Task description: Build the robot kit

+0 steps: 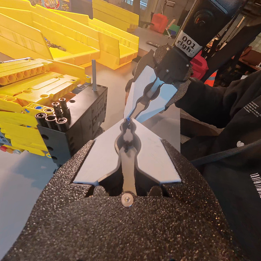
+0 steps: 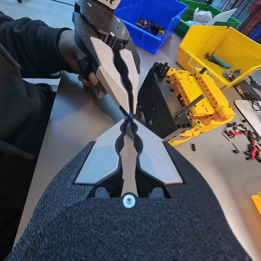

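A small blue pin [image 1: 128, 119] sits where both grippers meet tip to tip above the grey table. My left gripper [image 1: 127, 121] is shut on one end of it. A small black piece [image 1: 127, 146] shows farther back between its fingers; I cannot tell if it is gripped. My right gripper [image 2: 128, 121] closes on the other end of the blue pin [image 2: 129, 120]. The right gripper [image 1: 132, 118] comes in from the upper right in the left wrist view. The left gripper [image 2: 132, 113] comes down from the top in the right wrist view.
A black block [image 2: 155, 105] with a grey rod [image 2: 190, 105] and several black pins [image 2: 161, 67] stands close beside the tips, against a yellow brick-built model [image 2: 197, 91]. Yellow bin [image 2: 211, 46], blue bin [image 2: 148, 17], green bin [image 2: 187, 25]. Loose black and red pieces [image 2: 247, 135] lie at right. My two grippers' fingertips are within a few centimetres of each other.
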